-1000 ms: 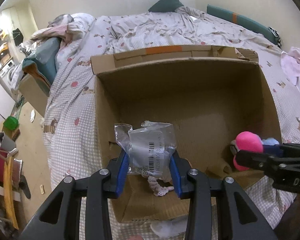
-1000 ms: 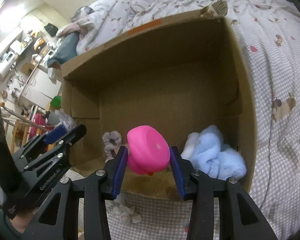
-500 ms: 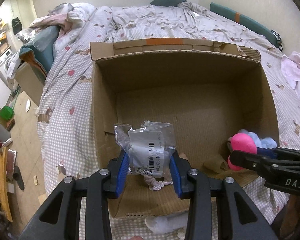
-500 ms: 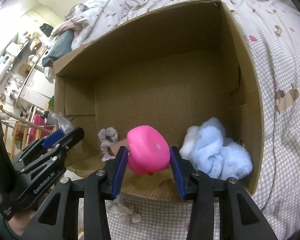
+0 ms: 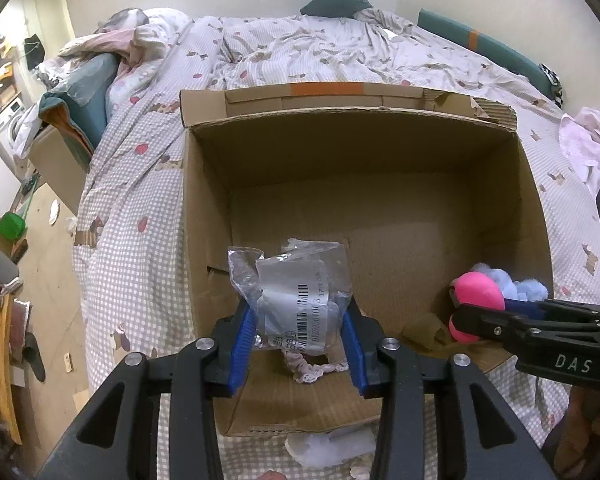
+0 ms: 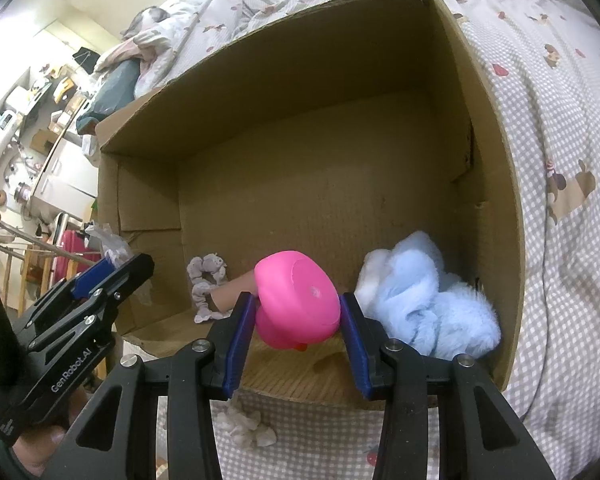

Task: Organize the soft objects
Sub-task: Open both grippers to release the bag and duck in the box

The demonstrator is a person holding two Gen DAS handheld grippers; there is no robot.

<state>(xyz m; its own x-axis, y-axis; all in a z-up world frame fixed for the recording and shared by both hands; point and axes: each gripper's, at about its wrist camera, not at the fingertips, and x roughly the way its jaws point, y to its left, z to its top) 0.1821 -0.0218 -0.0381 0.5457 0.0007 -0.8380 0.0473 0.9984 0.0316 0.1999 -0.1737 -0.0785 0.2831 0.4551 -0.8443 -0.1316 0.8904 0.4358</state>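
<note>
An open cardboard box (image 5: 340,120) lies on the bed. My left gripper (image 5: 298,320) hangs over the box's near left part with a crinkled clear plastic bag (image 5: 296,300) bearing a barcode label between its blue pads. Its jaws are opening, though the pads still touch the bag. My right gripper (image 6: 298,320) is shut on a pink soft toy (image 6: 300,300) above the box's near right part. On the box floor lie a light blue fluffy item (image 6: 428,300) at the right and a pale scrunchie (image 6: 204,280) at the left. The left gripper (image 6: 116,268) shows in the right wrist view.
The checked bedspread (image 5: 140,200) surrounds the box, with a rumpled quilt and pillows behind it. A small white crumpled item (image 6: 244,424) lies on the bed by the box's near wall. Pale clothing (image 5: 588,140) sits at the right. Floor and furniture are at the left.
Both grippers stay over the box's near side with the same loads. The views have shifted only slightly, so more of the box floor shows.
</note>
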